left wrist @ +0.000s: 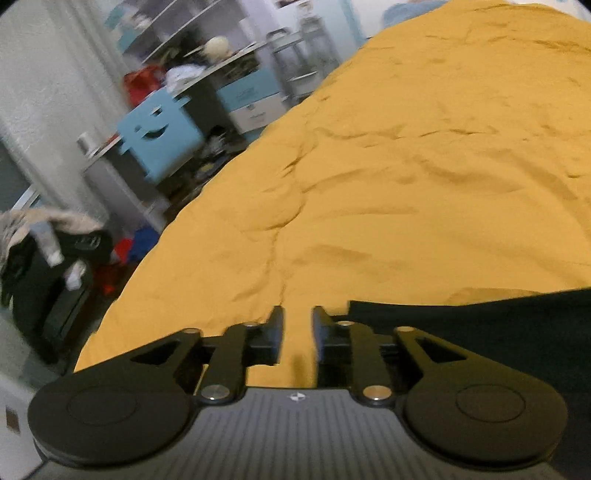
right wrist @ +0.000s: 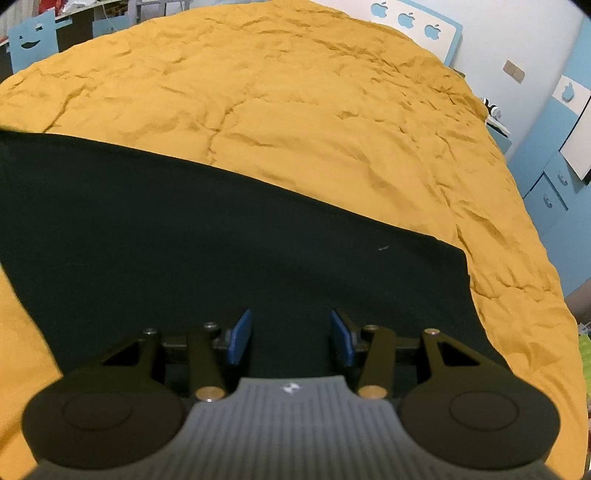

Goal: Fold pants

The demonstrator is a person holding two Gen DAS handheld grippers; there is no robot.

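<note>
Mustard-yellow bedding [right wrist: 295,110], creased all over, covers the bed I am working on and fills most of both wrist views.

Nearest to me in the left wrist view, my left claw [left wrist: 297,325] points down at the bedding. Its dark fingers [left wrist: 276,334] stand a narrow gap apart, with only yellow cloth showing between them. Nothing is gripped. Just to the right of that claw lies the edge of the black pants [left wrist: 480,332], flat on the bedding; I cannot tell whether the right finger touches that edge.

In the right wrist view, my right claw [right wrist: 291,336] hangs over the pants [right wrist: 221,240]. Its blue pads [right wrist: 240,338] stand about half apart. The black fabric shows between and below them, but the pads do not press on it, so this claw holds nothing either. The pants lie spread as a wide dark band across the near part of the bed, from the left edge of the view to a squared end at the right.

Farther off in the left wrist view, beyond the bed's left side, are a dark pile of clothes [left wrist: 48,254], a light blue box with a cut-out smiling face [left wrist: 159,133], and blurred cluttered shelves [left wrist: 207,55]. Farthest off in the right wrist view, a white panel with blue apple shapes [right wrist: 417,22] stands beyond the bed, and blue cabinets [right wrist: 554,184] stand at the right.
</note>
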